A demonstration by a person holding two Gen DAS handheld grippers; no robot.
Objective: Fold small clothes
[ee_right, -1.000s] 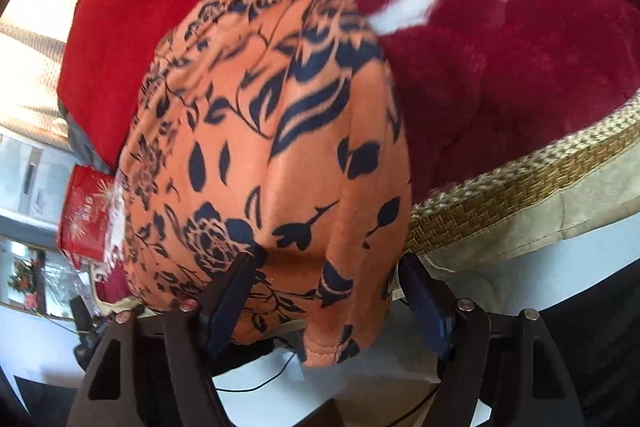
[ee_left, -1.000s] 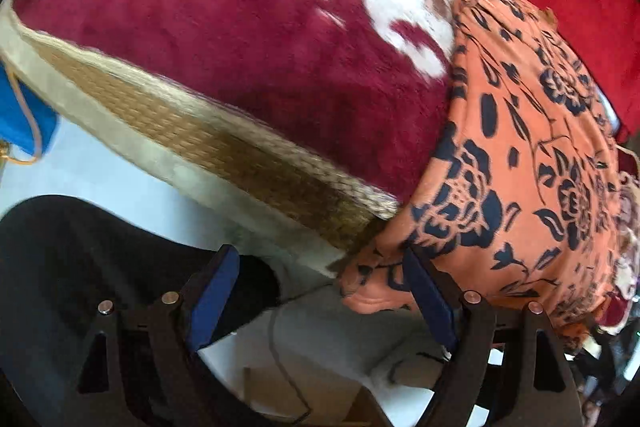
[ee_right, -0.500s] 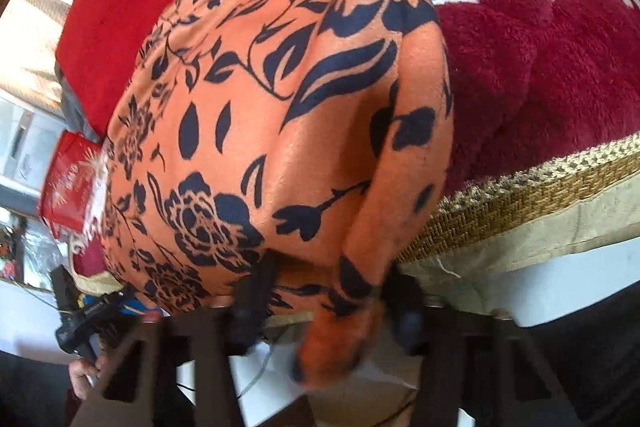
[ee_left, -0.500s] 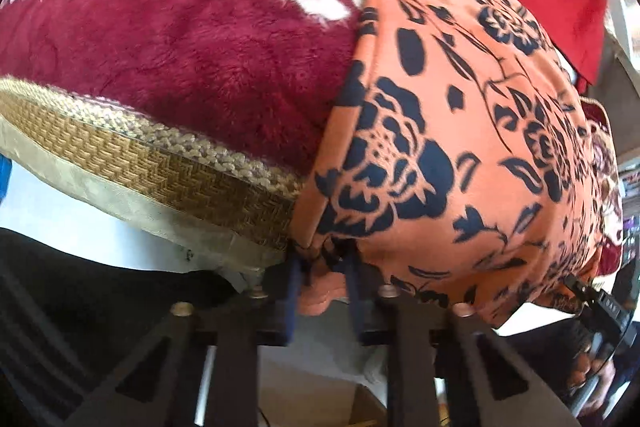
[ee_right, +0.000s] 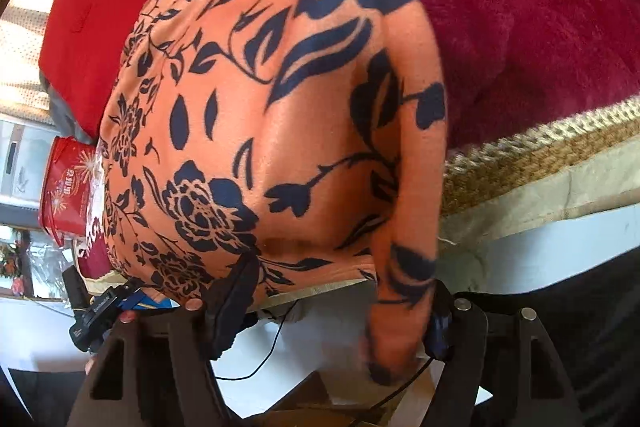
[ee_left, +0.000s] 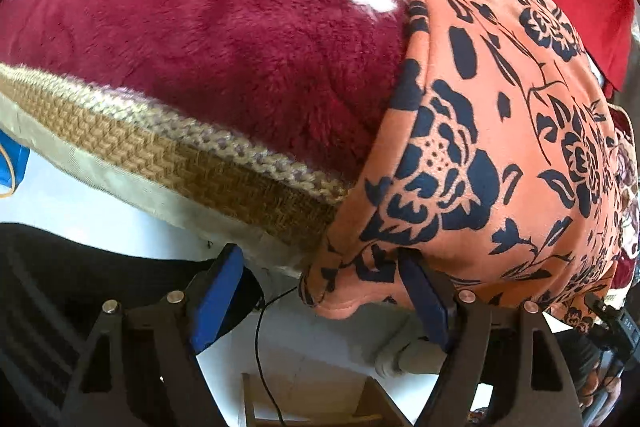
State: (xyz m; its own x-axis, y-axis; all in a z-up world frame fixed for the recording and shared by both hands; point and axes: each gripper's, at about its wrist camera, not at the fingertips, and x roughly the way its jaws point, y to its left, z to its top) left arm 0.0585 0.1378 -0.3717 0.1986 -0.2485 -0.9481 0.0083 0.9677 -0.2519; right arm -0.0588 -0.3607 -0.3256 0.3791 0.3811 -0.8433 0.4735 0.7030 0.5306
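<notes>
The orange flowered cloth (ee_left: 500,131) lies on the dark red blanket (ee_left: 224,59), and its edge hangs over the bed's side. Both the left gripper (ee_left: 320,301) and right gripper (ee_right: 336,303) have just been opening; now their jaws stand wide around the hanging edge, not squeezing it.

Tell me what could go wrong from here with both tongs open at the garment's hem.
1. The garment overhangs the bed edge; both tongs have just reopened, so it may slide off.
2. The left tongs have only the hem corner between the pads; closing may catch one layer or miss.
3. A hanging flap at the right tongs could bunch the fold.
</notes>
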